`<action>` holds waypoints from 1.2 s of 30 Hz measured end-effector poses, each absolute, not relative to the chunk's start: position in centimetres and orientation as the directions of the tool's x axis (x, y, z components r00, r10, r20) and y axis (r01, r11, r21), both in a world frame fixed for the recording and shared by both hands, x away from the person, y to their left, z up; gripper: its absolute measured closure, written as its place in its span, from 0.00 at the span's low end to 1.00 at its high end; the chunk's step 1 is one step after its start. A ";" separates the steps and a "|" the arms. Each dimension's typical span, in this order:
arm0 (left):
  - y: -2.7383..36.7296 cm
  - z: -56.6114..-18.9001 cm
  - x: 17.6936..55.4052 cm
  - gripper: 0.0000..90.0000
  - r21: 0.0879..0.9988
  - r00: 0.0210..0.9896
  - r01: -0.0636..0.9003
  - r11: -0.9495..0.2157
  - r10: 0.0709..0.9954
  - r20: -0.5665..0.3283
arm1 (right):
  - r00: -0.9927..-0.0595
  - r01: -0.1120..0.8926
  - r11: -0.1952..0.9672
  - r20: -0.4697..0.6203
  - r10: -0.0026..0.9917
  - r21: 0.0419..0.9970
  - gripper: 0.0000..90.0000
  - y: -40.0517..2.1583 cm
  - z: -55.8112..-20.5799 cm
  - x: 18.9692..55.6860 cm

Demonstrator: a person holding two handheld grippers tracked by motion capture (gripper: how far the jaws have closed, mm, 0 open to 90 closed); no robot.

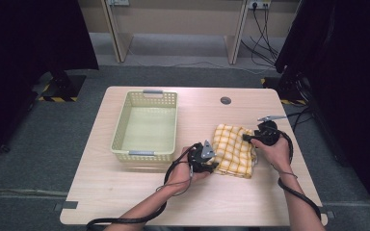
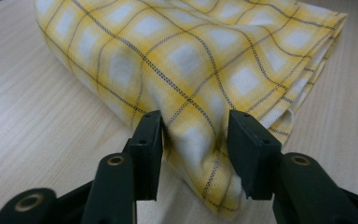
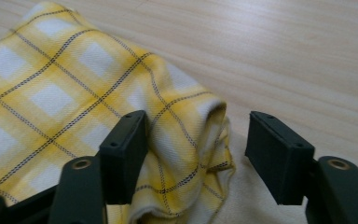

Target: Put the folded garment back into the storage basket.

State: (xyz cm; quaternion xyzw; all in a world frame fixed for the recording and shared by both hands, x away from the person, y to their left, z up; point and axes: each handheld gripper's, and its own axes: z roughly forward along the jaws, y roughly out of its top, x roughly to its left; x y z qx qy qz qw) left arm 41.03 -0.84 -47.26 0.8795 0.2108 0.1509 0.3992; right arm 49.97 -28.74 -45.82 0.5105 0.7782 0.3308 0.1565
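A folded yellow checked cloth (image 1: pixel 233 149) lies on the wooden table (image 1: pixel 125 192), right of centre. My left gripper (image 1: pixel 215 166) is at the cloth's near left corner. In the left gripper view that corner (image 2: pixel 191 60) fills the gap between the jaws of my left gripper (image 2: pixel 194 135), and both pads touch it. My right gripper (image 1: pixel 246 138) is at the cloth's right edge. In the right gripper view the cloth's folded edge (image 3: pixel 51 93) lies against one jaw of my right gripper (image 3: pixel 196 140), and bare space separates it from the other jaw.
A pale yellow plastic basket (image 1: pixel 144 155) stands left of the cloth with nothing inside. A round cable hole (image 1: pixel 225 100) sits near the table's far edge. Cables trail from both grippers off the near edge.
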 end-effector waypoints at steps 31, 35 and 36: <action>-1.0 -47.5 40.3 0.88 0.784 0.864 0.221 -0.580 0.489 0.118 | -0.402 0.658 0.230 0.076 0.912 0.717 0.86 -26.8 -45.2 48.2; -0.6 -46.4 39.8 0.88 0.803 0.857 0.204 -0.561 0.499 0.131 | -0.398 0.632 0.234 0.051 0.916 0.739 0.87 -26.4 -44.1 47.7; -0.6 -46.2 39.7 0.88 0.806 0.855 0.200 -0.557 0.501 0.134 | -0.397 0.628 0.231 0.050 0.916 0.743 0.87 -26.3 -43.9 47.6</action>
